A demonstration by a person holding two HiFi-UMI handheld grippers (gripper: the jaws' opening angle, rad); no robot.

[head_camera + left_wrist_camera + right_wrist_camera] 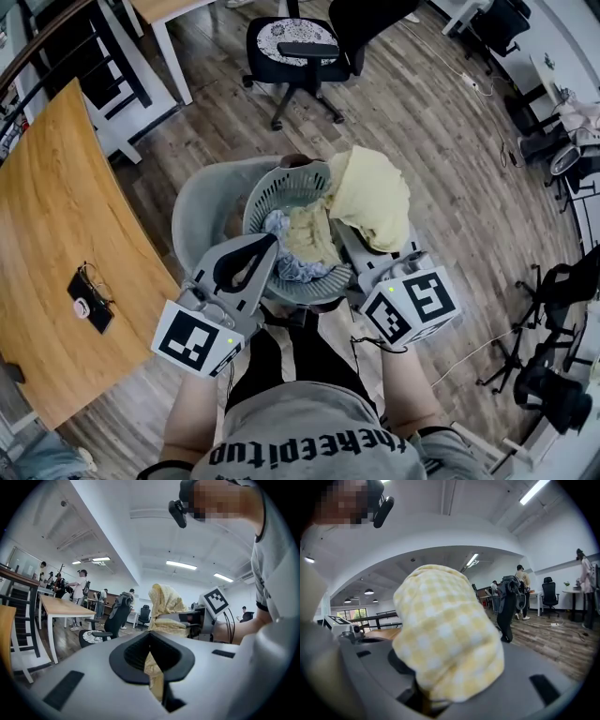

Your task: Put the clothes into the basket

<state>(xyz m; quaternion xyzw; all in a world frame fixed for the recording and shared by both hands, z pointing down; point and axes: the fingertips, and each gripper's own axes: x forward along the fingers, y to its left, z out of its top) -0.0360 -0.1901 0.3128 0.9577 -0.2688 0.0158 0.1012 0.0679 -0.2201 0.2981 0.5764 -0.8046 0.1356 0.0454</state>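
Observation:
A grey slatted basket stands on a grey chair seat, with blue-and-white clothes lying inside. A yellow checked garment hangs over the basket's right rim and trails into it. My left gripper is at the basket's near-left rim. In the left gripper view its jaws are shut on a strip of the yellow garment. My right gripper is at the near-right rim. The garment bunches over its jaws, which are shut on it and mostly hidden.
A black office chair stands behind the basket. A wooden table runs along the left with a small black item on it. Black stands and cables sit at the right. People stand far off.

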